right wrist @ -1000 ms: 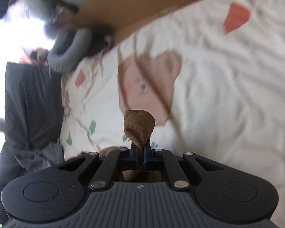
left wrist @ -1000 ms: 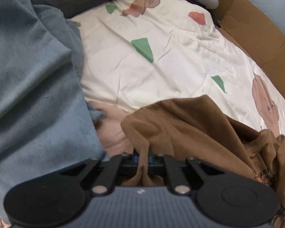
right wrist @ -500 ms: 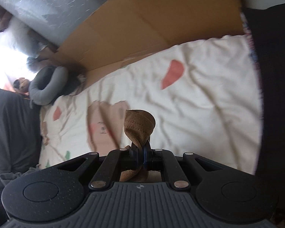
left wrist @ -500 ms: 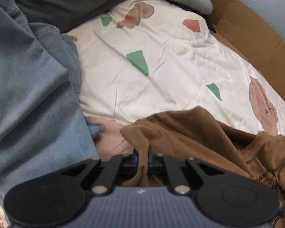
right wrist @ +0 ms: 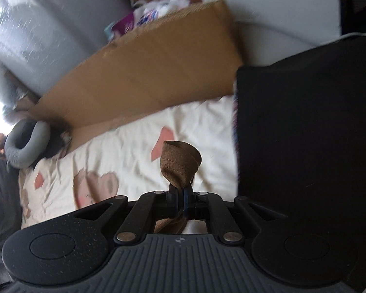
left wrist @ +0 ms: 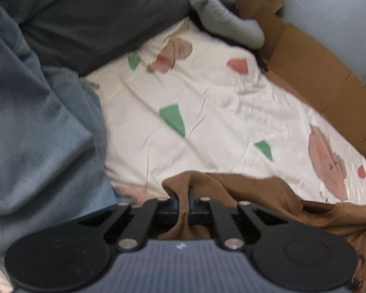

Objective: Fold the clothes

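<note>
Cream printed bedsheet (left wrist: pixel 207 122), cardboard (right wrist: pixel 146 73) along its far edge. Both views blurred. Left gripper (left wrist: pixel 184 202) and right gripper (right wrist: pixel 180 195) each clamp the brown garment (left wrist: pixel 256 195).

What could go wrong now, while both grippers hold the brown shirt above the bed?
The right gripper pinches only a small hemmed corner of the brown shirt, so it might slip out if the cloth is pulled tight. The left gripper holds a bunched fold of the shirt, so the fold may come out uneven. The blue jeans lie close beside the shirt, and the hanging cloth could drag over them.
</note>
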A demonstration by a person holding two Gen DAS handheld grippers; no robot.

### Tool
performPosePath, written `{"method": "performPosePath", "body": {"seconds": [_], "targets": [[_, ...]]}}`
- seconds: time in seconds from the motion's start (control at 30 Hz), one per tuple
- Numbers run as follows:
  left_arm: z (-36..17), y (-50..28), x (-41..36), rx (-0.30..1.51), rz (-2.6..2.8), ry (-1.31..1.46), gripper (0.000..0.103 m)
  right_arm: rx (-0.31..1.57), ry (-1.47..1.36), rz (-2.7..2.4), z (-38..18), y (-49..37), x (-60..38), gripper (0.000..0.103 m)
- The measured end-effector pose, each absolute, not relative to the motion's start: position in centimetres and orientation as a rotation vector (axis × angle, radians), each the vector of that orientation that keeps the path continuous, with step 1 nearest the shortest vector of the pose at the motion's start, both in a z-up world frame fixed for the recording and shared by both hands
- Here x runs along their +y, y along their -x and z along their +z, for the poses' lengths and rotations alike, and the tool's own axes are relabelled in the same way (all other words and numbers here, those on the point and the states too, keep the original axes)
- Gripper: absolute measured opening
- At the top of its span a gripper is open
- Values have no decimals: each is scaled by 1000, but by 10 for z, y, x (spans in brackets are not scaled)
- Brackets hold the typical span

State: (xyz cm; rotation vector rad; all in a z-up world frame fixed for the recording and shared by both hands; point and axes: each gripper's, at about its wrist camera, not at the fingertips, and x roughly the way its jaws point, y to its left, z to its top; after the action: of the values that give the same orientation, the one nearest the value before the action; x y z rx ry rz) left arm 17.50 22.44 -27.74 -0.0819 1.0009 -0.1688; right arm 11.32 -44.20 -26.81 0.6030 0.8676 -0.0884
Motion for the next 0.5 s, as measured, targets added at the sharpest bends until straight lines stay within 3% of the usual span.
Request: {"method": "performPosePath", "body": {"seconds": [0.37, 0.5], "targets": [[-226, -203, 232, 824, -128, 48, 4, 756, -617, -143, -242, -118, -453, 2], [-236, -210, 244, 862, -78, 55, 4, 742, -610, -154, -239, -122, -456, 2]]}}
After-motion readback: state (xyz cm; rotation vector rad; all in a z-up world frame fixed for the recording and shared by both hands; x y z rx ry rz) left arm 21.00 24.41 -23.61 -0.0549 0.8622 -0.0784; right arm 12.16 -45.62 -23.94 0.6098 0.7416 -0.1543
